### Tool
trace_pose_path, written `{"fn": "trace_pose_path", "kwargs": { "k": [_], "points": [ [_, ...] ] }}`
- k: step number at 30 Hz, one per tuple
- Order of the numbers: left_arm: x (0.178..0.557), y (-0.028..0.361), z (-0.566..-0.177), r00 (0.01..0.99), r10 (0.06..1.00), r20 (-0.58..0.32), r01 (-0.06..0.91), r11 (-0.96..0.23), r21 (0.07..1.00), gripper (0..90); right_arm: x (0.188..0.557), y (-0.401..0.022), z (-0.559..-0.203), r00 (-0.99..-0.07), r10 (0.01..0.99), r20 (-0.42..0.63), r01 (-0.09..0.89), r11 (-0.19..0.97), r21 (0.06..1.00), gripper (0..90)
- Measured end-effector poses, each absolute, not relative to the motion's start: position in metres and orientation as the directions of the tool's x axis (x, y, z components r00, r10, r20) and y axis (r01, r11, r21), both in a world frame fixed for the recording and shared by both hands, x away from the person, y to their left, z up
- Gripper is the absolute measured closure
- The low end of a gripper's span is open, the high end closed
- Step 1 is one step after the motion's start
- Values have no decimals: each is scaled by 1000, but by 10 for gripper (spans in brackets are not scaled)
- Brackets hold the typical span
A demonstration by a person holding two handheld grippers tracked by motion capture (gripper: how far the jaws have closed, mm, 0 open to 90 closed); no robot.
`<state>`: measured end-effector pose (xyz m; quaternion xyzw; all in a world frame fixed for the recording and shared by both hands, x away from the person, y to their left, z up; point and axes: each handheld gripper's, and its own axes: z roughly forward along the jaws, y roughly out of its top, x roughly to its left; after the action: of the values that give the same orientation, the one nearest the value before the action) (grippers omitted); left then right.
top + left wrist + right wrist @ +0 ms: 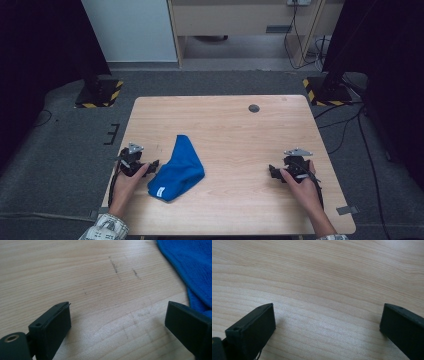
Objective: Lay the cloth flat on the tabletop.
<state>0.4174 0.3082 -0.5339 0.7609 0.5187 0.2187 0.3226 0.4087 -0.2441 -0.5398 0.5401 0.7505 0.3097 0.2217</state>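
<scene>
A blue cloth lies crumpled on the wooden table, left of centre, with a small white label near its front end. My left gripper rests on the table just left of the cloth, held by a hand. In the left gripper view its black jaws stand wide apart over bare wood, open, and the cloth lies at the upper right, close beside the right jaw. My right gripper rests on the table's right side, far from the cloth. Its jaws stand wide open over bare wood.
A small dark round hole sits near the table's far edge. Faint pencil-like marks show on the wood ahead of the left gripper. Black stands with yellow-striped bases flank the table on grey carpet, and cables trail at the right.
</scene>
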Motion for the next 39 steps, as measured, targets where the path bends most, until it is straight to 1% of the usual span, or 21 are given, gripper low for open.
{"fn": "trace_pose_path", "kwargs": {
  "k": [7,11,20,25,28,32,34,36,39],
  "points": [
    [409,309,-528,366,930,-8,626,-240,742,72,408,-245,-540,-325,946,2,672,229,704,5],
    [402,308,-522,376,926,-34,613,-221,759,77,408,-245,-540,-325,946,2,672,229,704,5],
    [388,292,-502,446,895,-31,538,-240,808,133,408,-245,-540,-325,946,2,672,229,704,5],
    [377,281,-497,495,868,-40,519,-259,815,156,407,-245,-540,-328,945,2,671,231,704,5],
    [371,275,-493,523,852,-28,505,-283,815,166,406,-245,-540,-328,945,4,671,231,704,5],
    [369,264,-494,552,834,-31,504,-303,808,171,406,-245,-540,-328,945,4,671,231,704,5],
    [368,255,-495,567,824,-13,492,-325,808,170,406,-245,-540,-328,945,3,671,231,704,5],
    [368,252,-495,571,821,-19,491,-323,809,168,406,-245,-540,-329,944,4,671,231,704,5],
    [366,246,-496,588,809,-20,484,-332,810,146,406,-245,-540,-329,944,4,671,231,704,5]
  ]
}}
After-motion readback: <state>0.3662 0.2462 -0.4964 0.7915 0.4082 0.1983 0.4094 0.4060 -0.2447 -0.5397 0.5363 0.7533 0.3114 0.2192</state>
